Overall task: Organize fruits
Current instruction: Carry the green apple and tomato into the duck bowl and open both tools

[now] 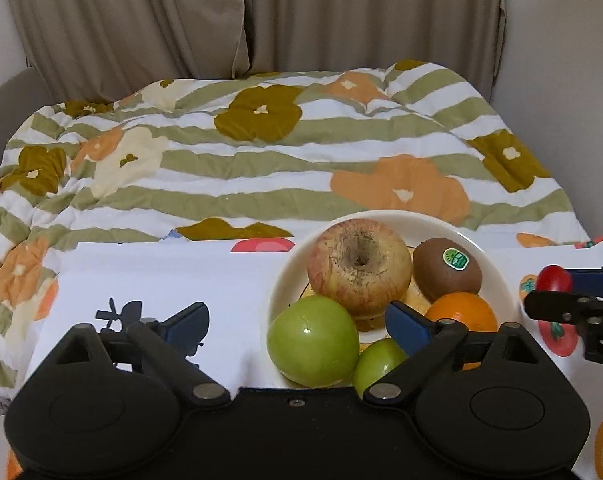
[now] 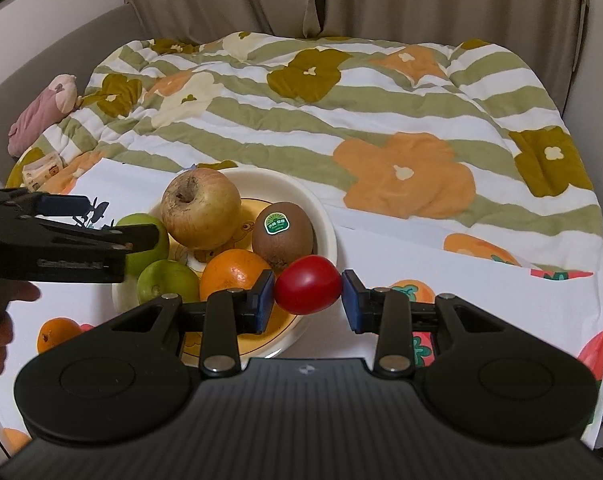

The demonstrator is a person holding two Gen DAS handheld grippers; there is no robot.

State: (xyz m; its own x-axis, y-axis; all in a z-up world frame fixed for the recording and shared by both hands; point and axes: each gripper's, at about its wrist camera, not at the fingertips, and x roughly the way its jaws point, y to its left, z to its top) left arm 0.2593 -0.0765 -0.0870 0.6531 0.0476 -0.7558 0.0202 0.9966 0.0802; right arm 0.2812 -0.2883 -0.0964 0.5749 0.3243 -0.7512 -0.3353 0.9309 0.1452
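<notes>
A cream bowl (image 1: 497,264) (image 2: 325,216) holds a big yellow-red apple (image 1: 359,266) (image 2: 200,209), a kiwi with a green sticker (image 1: 447,267) (image 2: 283,232), an orange (image 1: 461,312) (image 2: 233,272) and two green fruits (image 1: 312,340) (image 2: 167,280). My left gripper (image 1: 301,324) is open and empty, its jaws wide apart over the bowl's near left side. My right gripper (image 2: 308,298) is shut on a small red tomato (image 2: 308,285) (image 1: 554,278), held just right of the bowl's rim.
The bowl stands on a white cloth printed with fruits (image 1: 189,272) (image 2: 481,304). Behind it lies a striped floral quilt (image 1: 261,152) (image 2: 381,112), then beige curtains (image 1: 341,12). A pink plush toy (image 2: 45,112) lies at the far left.
</notes>
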